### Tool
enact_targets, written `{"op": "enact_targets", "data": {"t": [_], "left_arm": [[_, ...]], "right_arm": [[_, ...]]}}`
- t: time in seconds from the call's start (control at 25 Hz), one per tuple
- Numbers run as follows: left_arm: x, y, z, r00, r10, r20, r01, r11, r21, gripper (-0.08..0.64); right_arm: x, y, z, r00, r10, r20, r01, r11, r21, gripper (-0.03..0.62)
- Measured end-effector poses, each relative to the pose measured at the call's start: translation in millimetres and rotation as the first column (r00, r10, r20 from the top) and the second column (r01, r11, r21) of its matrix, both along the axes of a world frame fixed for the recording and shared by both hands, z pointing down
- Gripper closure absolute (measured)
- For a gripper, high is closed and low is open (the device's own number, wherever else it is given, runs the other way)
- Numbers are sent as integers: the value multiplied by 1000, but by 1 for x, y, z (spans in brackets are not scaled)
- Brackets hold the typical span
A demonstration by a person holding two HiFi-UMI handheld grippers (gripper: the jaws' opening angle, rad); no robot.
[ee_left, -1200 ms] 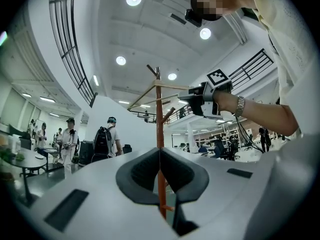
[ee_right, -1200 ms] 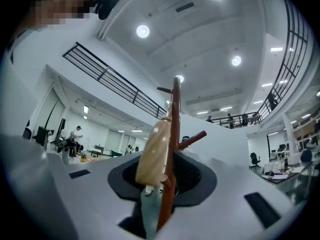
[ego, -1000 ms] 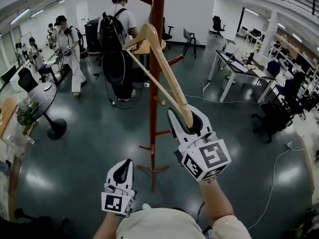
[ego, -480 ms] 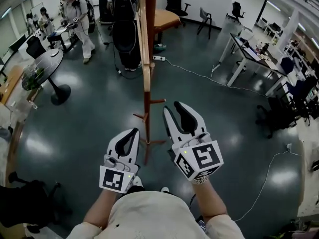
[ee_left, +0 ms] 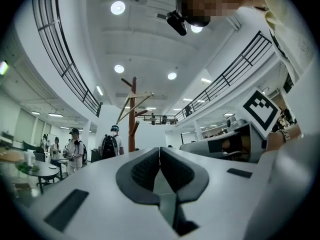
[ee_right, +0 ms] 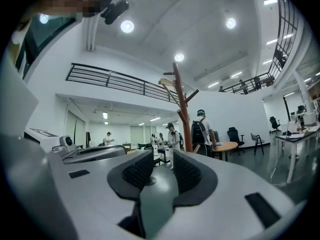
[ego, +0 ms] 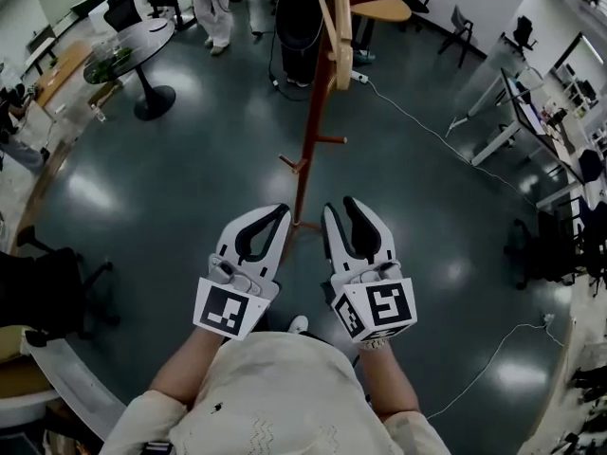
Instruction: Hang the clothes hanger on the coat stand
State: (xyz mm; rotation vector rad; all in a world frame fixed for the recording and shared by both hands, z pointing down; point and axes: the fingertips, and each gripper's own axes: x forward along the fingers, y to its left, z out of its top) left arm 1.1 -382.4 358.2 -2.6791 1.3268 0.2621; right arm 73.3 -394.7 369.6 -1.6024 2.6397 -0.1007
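Observation:
The light wooden hanger hangs from an upper peg of the red-brown coat stand, and no gripper touches it. The left gripper view has the hanger on the stand far ahead; the right gripper view has the hanger high on the stand. Both grippers are low, close to my body and short of the stand's base. My left gripper is shut with nothing in it. My right gripper is open and holds nothing.
A round black table stands at the far left with people beyond it. A person with a backpack is just behind the stand. Desks line the right. A white cable crosses the floor. A dark chair is at my left.
The right gripper has let go of the hanger, which now hangs on the stand. Both grippers have drawn back and down towards my body, and my head has tilted down.

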Motion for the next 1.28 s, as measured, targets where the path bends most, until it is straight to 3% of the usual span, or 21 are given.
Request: {"op": "enact_targets", "data": {"t": [0.24, 0.44, 0.72, 1.28], "left_arm": [[7, 29, 22, 997, -69, -17, 68, 996, -51, 546], [9, 50, 33, 992, -122, -22, 120, 990, -79, 546], [-2, 67, 41, 986, -168, -18, 166, 983, -77, 546], [-20, 86, 50, 973, -228, -26, 226, 971, -74, 546]], "right_arm": [[-3, 39, 12, 996, -67, 62, 63, 996, 56, 479], [-16, 62, 30, 988, -145, 42, 145, 989, 18, 532], [-42, 84, 47, 971, -232, 57, 233, 972, -22, 537], [-58, 102, 56, 956, -290, 54, 292, 956, -40, 537]]}}
